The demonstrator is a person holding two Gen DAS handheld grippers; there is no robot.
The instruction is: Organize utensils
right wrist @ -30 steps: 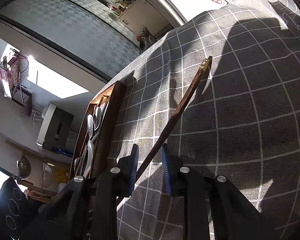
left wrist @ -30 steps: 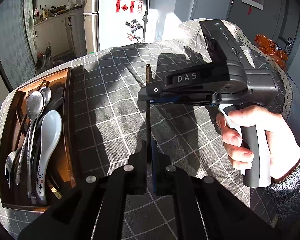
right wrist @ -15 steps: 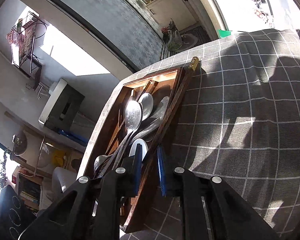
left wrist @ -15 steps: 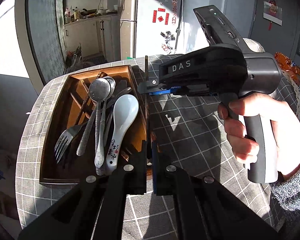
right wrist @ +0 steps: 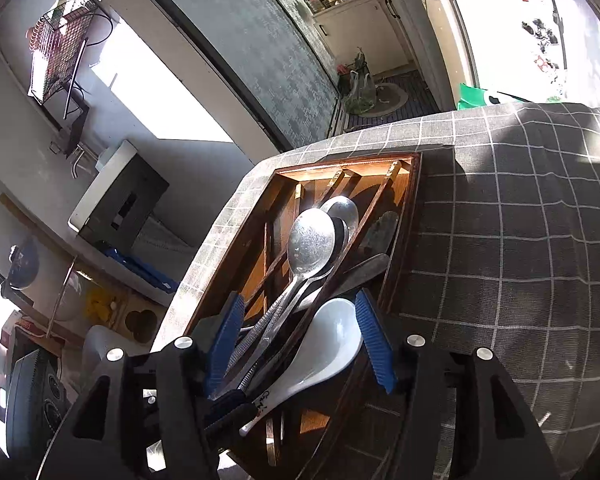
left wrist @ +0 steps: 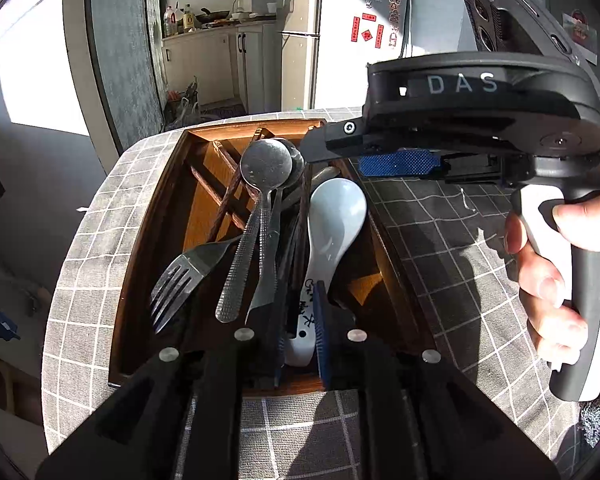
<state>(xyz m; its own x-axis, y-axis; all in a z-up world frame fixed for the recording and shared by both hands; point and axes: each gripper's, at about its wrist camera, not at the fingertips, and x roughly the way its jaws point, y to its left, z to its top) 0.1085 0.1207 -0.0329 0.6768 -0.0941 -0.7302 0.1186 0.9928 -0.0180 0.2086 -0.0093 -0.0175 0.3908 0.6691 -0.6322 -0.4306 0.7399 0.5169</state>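
Your right gripper (right wrist: 300,340) hangs over the near end of the wooden tray (right wrist: 416,208) with its blue pads (right wrist: 374,340) spread wide and nothing between them. The dark chopstick (right wrist: 364,216) lies inside the tray, along its right side, with the gold-tipped end near the far corner.

Your left gripper (left wrist: 299,332) is low at the near edge of the same tray (left wrist: 156,216). Its jaws stand a little apart, with the handle of the white ceramic spoon (left wrist: 332,216) seen in the gap; I cannot tell if the pads touch it.

In the tray you have also a metal spoon (left wrist: 266,164), a fork (left wrist: 180,280) and some more chopsticks (left wrist: 220,200) crossed on the left side. The tray sits on the grey checked tablecloth (left wrist: 440,240). Your right hand (left wrist: 556,272) holds the handle beside the tray.
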